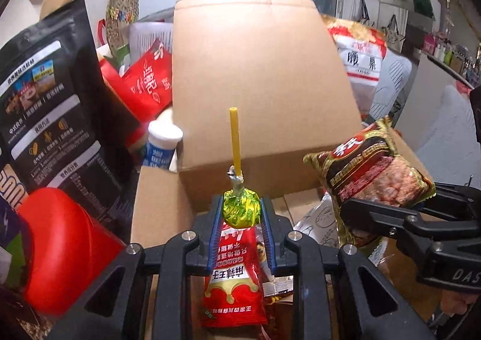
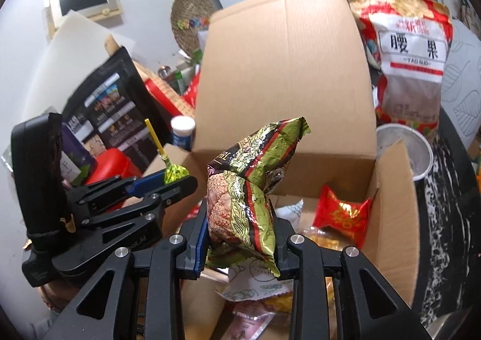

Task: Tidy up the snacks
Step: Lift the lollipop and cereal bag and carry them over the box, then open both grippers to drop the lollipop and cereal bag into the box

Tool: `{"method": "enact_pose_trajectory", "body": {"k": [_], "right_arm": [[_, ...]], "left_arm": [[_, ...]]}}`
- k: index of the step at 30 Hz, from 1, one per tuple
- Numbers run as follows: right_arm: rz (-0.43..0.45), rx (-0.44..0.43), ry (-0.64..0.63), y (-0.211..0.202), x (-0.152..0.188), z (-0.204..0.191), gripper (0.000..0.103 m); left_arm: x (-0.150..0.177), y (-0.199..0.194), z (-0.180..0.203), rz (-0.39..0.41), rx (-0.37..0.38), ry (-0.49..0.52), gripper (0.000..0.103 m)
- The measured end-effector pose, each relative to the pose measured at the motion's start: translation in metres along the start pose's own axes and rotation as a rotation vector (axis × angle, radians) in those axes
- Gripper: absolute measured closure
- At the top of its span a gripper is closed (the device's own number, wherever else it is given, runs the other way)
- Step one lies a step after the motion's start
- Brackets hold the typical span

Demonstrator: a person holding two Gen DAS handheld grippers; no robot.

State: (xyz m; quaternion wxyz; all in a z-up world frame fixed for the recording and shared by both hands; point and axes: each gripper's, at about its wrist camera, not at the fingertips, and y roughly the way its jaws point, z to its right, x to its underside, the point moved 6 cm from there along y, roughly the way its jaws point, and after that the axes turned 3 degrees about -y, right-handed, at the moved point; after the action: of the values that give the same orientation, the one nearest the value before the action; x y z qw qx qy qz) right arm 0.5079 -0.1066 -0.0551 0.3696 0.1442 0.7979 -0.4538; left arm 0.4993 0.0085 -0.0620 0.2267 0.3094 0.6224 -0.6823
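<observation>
L gripper [image 1: 240, 213] is clamped tight on a lollipop [image 1: 241, 208], green-foil head pinched between the blue pads, yellow stick pointing up and away. R gripper [image 2: 240, 219] is closed on a snack pack [image 2: 248, 189], gold-green foil, held round its lower half with the top flopping free. Both hang over the open box [image 2: 390, 219], near its front edge, L beside R. Judgement: step in hand is the drop into the box. To do it well, lower each item clear of the side flaps, release one at a time, and let the pack go low so it lands flat and not on the flap. The lollipop head is small and round; it could roll off the pads at an angle, so aim for a free spot. Box contents, near to far: a red sachet [image 1: 234, 286] directly under L gripper, pale printed wrappers and a yellow pack at the front, a red foil candy [image 2: 342, 216] by the right wall; the back corner shows bare cardboard. Rear flap stands upright. Outside the box: white-capped tube [image 2: 182, 129] and black pouch [image 2: 114, 105] off the left side, cashew bag [image 2: 412, 63] and metal bowl [image 2: 402, 150] beyond the right.
</observation>
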Motion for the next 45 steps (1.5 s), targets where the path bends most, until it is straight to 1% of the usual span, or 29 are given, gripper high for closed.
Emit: {"method": "enact_pose_trajectory", "body": {"k": [4,7,10,13,14,16,18,20,22,25,30,33,39,45], "right_arm": [[-0.031,0.028,0.015,0.01,0.004,0.003,0.072],[-0.034,0.031,0.01,0.012,0.005,0.002,0.071],[-0.038,0.049,0.009,0.013,0.005,0.002,0.071],[-0.042,0.064,0.009,0.011,0.003,0.002,0.07],[-0.038,0.07,0.009,0.009,0.002,0.002,0.068],[-0.026,0.083,0.008,0.004,-0.001,0.002,0.053],[-0.014,0.09,0.001,-0.001,-0.003,0.002,0.05],[-0.005,0.104,-0.006,-0.006,-0.005,0.002,0.049],[0.004,0.127,-0.014,-0.01,-0.006,0.002,0.046],[0.011,0.146,-0.022,-0.015,-0.007,0.003,0.045],[0.023,0.16,-0.016,-0.022,-0.006,0.005,0.045],[0.025,0.165,-0.009,-0.026,-0.006,0.005,0.045],[0.035,0.179,-0.015,-0.038,-0.006,0.0,0.045],[0.056,0.19,-0.034,-0.058,-0.006,-0.011,0.045]], "left_arm": [[0.003,0.008,-0.001,-0.033,-0.015,0.005,0.079],[0.006,0.013,-0.003,-0.062,-0.02,-0.005,0.079],[0.01,0.022,-0.006,-0.111,-0.04,-0.013,0.079],[0.012,0.028,-0.007,-0.143,-0.041,-0.018,0.079],[0.013,0.029,-0.007,-0.152,-0.04,-0.019,0.079],[0.015,0.033,-0.008,-0.175,-0.034,-0.026,0.079],[0.016,0.035,-0.008,-0.186,-0.033,-0.031,0.079],[0.016,0.035,-0.007,-0.185,-0.033,-0.03,0.078],[0.015,0.033,-0.005,-0.181,-0.043,-0.026,0.078],[0.018,0.033,-0.005,-0.19,-0.058,-0.021,0.078],[0.019,0.029,-0.005,-0.191,-0.05,-0.044,0.077],[0.018,0.025,-0.001,-0.181,-0.063,-0.035,0.077],[0.013,0.005,-0.001,-0.145,-0.051,-0.053,0.077],[0.007,-0.025,0.007,-0.104,-0.049,-0.054,0.077]]}}
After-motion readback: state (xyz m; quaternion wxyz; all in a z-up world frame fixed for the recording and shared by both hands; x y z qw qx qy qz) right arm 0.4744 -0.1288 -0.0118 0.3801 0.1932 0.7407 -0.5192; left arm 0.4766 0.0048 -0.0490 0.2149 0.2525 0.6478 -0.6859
